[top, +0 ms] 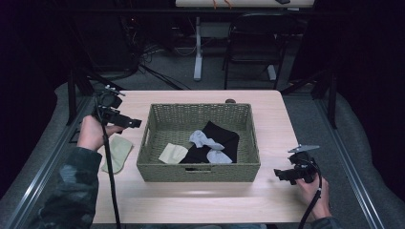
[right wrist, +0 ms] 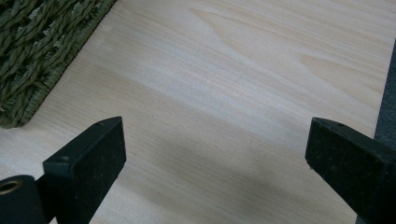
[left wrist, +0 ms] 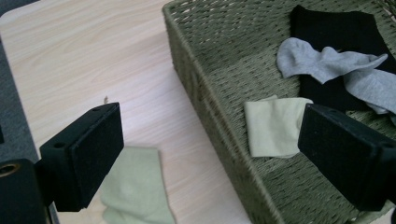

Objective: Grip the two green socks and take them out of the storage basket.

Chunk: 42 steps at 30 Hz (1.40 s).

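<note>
Sock, pale green (top: 117, 151), flat on table (top: 200, 198) beside woven basket (top: 198, 172); left gripper (top: 135, 123) and right gripper (top: 278, 173) both released, empty.

One woven basket (top: 198, 169) sits on one table (top: 191, 198). Two pale yellow socks: one (top: 116, 151) on the table, one (top: 173, 153) in the basket. Two grey socks (top: 203, 139) lie there on one black cloth (top: 222, 135). Two grippers: left (top: 131, 123), right (top: 279, 174).

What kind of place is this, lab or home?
Probably a lab or recording workspace: a wooden table with rails alongside, tangled cables on the floor behind, a folding chair, and a dark surround.
</note>
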Available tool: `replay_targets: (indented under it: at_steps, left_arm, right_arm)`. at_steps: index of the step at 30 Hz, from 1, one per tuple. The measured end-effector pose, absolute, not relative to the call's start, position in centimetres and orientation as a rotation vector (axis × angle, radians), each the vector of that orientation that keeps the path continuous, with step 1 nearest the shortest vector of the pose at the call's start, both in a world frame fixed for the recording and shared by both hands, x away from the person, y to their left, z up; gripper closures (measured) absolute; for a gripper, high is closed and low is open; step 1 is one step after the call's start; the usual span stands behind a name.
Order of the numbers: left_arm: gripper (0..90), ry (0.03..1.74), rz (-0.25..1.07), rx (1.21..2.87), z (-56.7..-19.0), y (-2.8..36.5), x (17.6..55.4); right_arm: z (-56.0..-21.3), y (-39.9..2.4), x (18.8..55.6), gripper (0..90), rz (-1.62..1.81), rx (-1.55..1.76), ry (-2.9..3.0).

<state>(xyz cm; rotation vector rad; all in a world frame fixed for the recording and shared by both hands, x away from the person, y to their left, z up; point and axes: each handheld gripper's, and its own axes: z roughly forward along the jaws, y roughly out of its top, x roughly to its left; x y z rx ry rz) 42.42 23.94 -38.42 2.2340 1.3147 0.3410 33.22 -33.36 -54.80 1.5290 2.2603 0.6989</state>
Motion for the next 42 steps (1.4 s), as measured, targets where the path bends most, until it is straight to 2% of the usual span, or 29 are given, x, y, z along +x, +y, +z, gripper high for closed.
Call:
replay_targets:
  at_steps: [17, 42]
  left_arm:
    - [4.0, 1.193, 0.294, 2.354, -40.1, 18.0, 44.1]
    - [7.8, 1.155, 0.119, 2.474, -46.9, 12.3, 45.5]
  right_arm:
    - [-54.8, -33.4, 33.2, 4.2, 0.702, 1.527, 2.262]
    - [-54.7, -33.5, 33.2, 4.3, 0.704, 1.522, 2.268]
